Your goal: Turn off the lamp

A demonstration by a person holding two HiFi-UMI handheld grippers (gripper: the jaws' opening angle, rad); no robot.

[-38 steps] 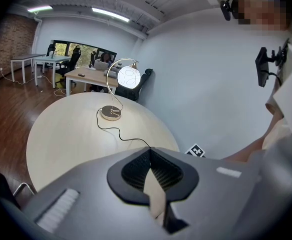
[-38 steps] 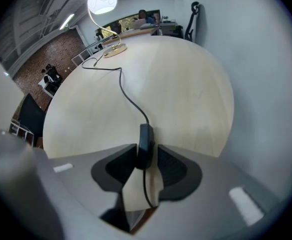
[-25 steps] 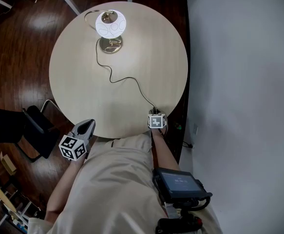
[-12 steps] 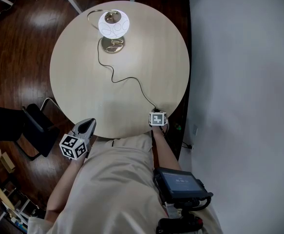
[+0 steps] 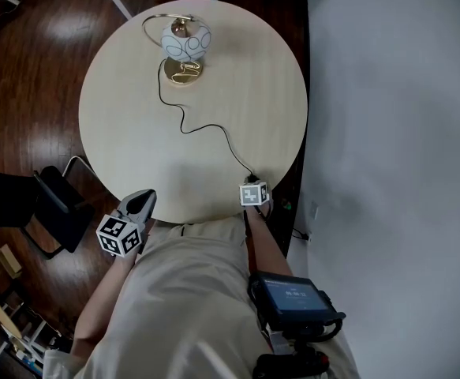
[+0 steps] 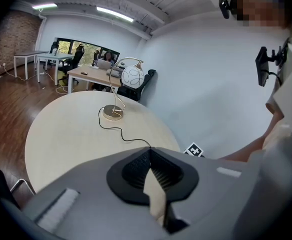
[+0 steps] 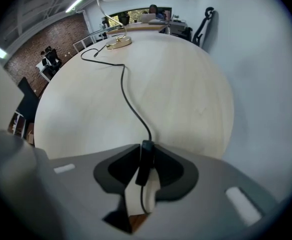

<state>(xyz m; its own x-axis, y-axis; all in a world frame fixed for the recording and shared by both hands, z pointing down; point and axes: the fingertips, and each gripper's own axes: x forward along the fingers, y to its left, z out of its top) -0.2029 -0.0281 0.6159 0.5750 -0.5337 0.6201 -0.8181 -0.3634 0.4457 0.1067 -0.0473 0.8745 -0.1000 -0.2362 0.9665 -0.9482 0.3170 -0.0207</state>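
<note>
Right gripper (image 5: 253, 192) jaws, just closing, clamp the inline switch (image 7: 144, 165) lengthwise, well apart from the lamp (image 5: 186, 43); left gripper (image 6: 149, 154) jaws are together, empty.

No readable words or numbers, square coded markers on left cube (image 5: 119, 238) and right cube (image 5: 253, 194), screen (image 5: 291, 296) print too small
</note>
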